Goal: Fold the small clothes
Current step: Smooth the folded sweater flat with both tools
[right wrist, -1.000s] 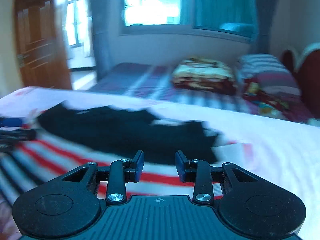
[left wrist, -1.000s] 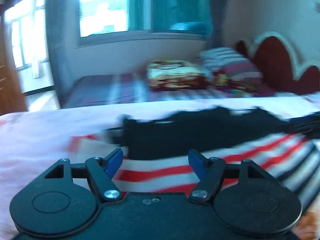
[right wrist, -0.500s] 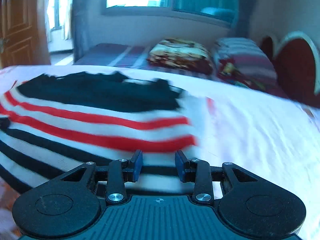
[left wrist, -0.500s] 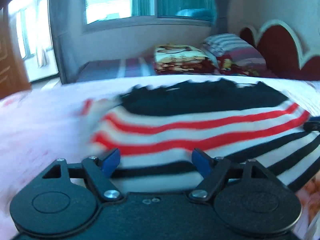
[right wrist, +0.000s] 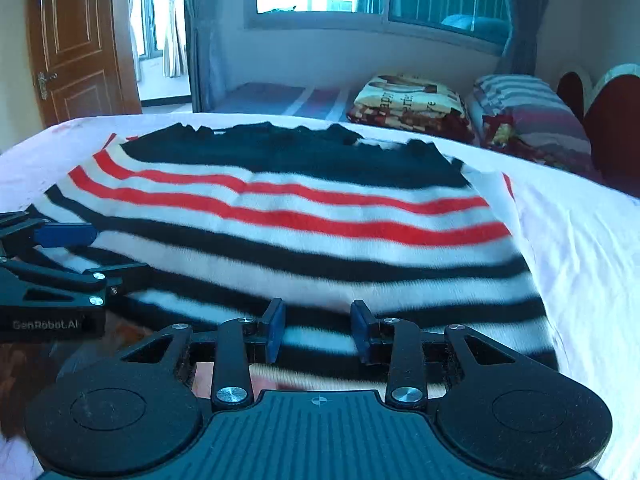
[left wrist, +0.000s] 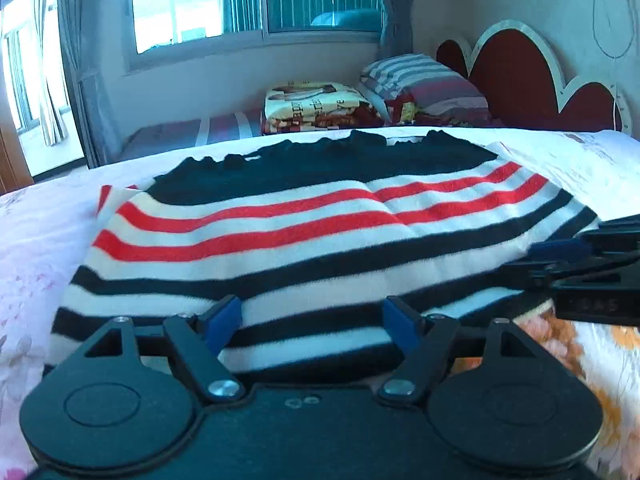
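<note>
A small knitted sweater (left wrist: 320, 220) with black, white and red stripes lies spread flat on the bed; it also fills the right wrist view (right wrist: 300, 216). Its black top edge is far, its striped hem is near. My left gripper (left wrist: 312, 320) is open, its blue fingertips at the near hem's left part, holding nothing. My right gripper (right wrist: 318, 330) is open with a narrower gap, at the near hem's right part. Each gripper shows at the edge of the other's view: the right one (left wrist: 580, 264) and the left one (right wrist: 60, 264).
The sweater lies on a pale floral bed sheet (left wrist: 36, 240). Behind it are a folded blanket (left wrist: 316, 104), striped pillows (left wrist: 424, 84) and a red headboard (left wrist: 520, 68). A wooden door (right wrist: 76, 40) and windows stand at the back.
Both grippers have drawn back toward the near hem and lowered. More of the striped sweater now shows ahead. The jaws have kept their openings.
</note>
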